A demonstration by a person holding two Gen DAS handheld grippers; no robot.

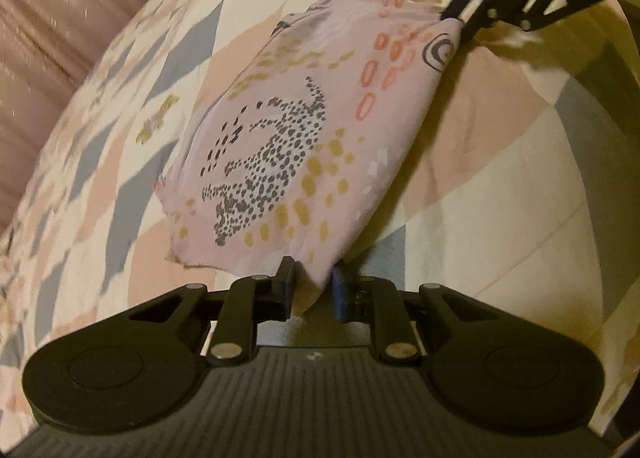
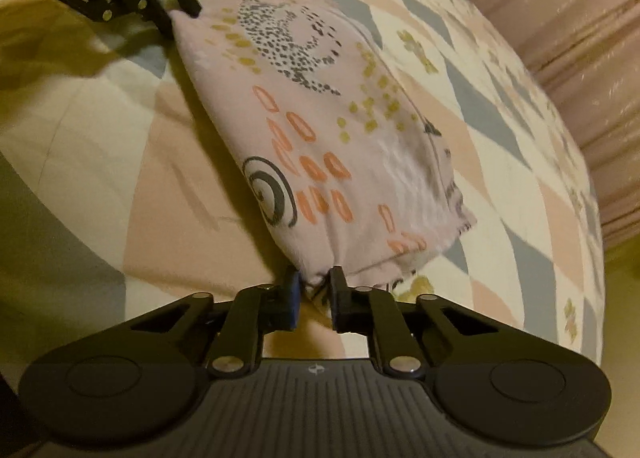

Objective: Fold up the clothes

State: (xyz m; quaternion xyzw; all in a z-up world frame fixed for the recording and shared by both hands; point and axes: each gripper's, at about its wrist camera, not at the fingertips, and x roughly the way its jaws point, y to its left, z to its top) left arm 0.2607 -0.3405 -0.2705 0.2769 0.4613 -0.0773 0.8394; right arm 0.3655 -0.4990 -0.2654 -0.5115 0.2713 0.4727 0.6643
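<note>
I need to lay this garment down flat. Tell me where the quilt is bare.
Bare quilt lies between the garment and the pink curtain, and again on the garment's other side. It is crowded only at the held edge, between left gripper and right gripper.

Two matte black handheld grippers

The left gripper (image 1: 314, 284) and right gripper (image 2: 314, 294) share ribbed bodies, round side discs, silver pivot screws and blue-padded fingers (image 1: 340, 290).

Pink patterned garment (image 2: 320, 129) stretched between right tool (image 2: 314, 296) and left tool (image 2: 180, 15), above quilted bed (image 2: 500, 129).
</note>
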